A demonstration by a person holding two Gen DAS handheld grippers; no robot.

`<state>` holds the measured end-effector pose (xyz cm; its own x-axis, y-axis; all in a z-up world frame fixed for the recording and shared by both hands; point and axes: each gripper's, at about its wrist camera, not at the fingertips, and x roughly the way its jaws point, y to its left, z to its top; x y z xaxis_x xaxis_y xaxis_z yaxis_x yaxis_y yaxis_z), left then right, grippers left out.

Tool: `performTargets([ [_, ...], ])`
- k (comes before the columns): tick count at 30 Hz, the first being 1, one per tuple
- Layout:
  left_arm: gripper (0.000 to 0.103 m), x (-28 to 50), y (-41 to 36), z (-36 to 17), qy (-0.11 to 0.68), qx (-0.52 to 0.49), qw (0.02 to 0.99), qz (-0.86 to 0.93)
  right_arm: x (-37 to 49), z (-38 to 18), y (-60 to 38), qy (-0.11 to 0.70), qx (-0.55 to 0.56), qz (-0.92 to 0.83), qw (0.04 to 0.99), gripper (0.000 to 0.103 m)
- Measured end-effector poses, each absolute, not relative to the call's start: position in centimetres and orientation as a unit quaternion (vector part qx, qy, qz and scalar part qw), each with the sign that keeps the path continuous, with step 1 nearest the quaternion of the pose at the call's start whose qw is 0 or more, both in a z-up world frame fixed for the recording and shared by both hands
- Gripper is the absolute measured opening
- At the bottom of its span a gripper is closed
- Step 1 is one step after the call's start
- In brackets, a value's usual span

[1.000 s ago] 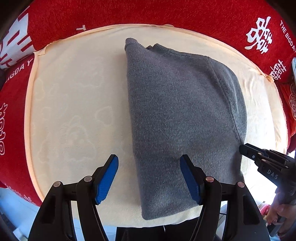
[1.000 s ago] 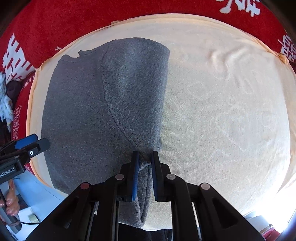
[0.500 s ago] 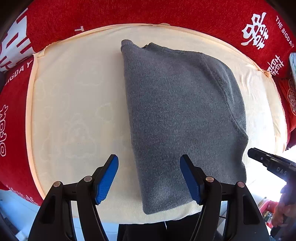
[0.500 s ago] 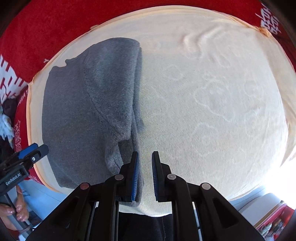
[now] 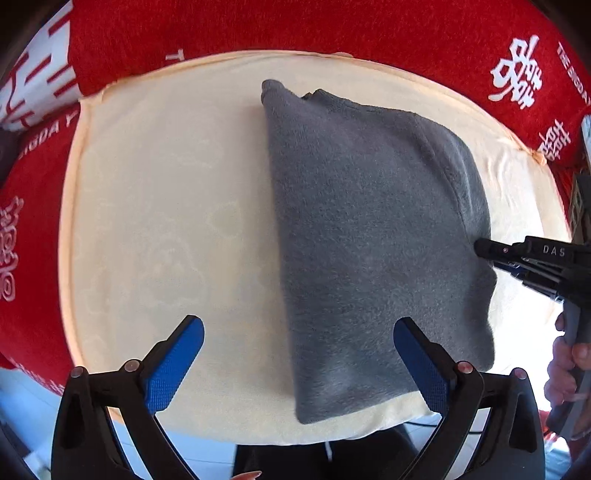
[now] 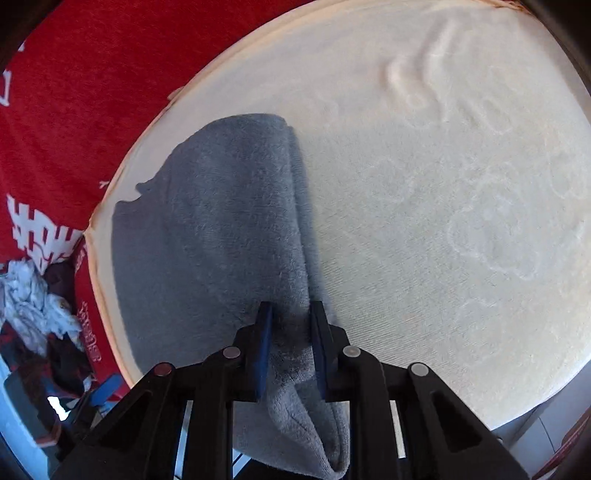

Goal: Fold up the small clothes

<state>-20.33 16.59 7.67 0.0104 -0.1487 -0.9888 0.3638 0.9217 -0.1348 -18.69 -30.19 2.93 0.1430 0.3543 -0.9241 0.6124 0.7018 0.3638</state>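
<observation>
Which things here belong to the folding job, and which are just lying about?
Job: grey garment; cream cushion beneath it; right gripper pinching its edge; left gripper, jaws opening, empty.
Lying about: red printed cover; heap of other clothes.

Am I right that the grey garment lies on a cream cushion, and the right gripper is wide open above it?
Not quite. The right gripper is shut on a fold of the grey garment, as the right wrist view shows. The garment does lie on the cream cushion.
</observation>
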Motion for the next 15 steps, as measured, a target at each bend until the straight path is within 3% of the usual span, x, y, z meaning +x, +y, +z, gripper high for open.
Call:
performTargets([
  [8,0.103,-19.3,17.7,9.0,0.656,0.086,0.735,-0.151,-20.7,5.1,-30.8,0.683,0.276,-0.131,0.663,0.016],
  [15,0.103,-19.1,17.8,9.7,0.674,0.066,0.721,-0.149,-22.7,8.1,-30.7,0.688,0.280,-0.129,0.657,0.017],
])
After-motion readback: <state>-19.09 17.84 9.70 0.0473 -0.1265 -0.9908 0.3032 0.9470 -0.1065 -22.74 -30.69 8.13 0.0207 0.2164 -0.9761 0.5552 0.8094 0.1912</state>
